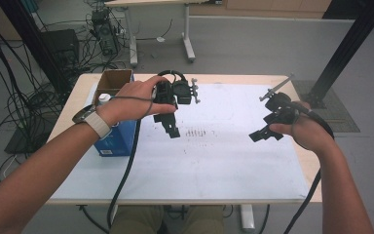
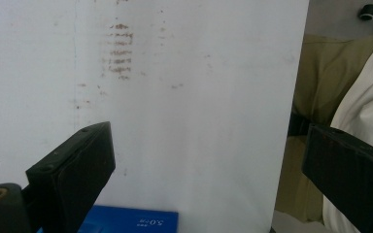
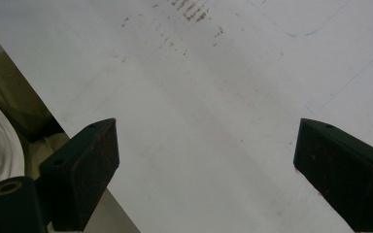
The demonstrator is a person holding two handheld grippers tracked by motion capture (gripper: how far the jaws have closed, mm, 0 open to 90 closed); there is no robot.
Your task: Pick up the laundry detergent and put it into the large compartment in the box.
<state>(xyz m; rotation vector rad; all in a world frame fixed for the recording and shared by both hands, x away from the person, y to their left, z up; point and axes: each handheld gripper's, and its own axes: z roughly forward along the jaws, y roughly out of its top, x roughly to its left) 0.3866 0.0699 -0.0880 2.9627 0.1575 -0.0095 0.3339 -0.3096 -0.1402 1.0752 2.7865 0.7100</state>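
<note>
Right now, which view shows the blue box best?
The high view: the blue box stands at the table's left edge beside the left gripper, its open cardboard top and white cap visible, partly behind the forearm. The left gripper view catches a blue corner with print. The right gripper view looks at the white sheet.

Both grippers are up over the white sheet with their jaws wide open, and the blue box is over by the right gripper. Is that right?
Almost. The blue box is not by the right gripper; the high view shows it at the table's left side, beside the left gripper. The rest holds: both grippers hang over the white sheet, jaws wide open with nothing between them.
</note>
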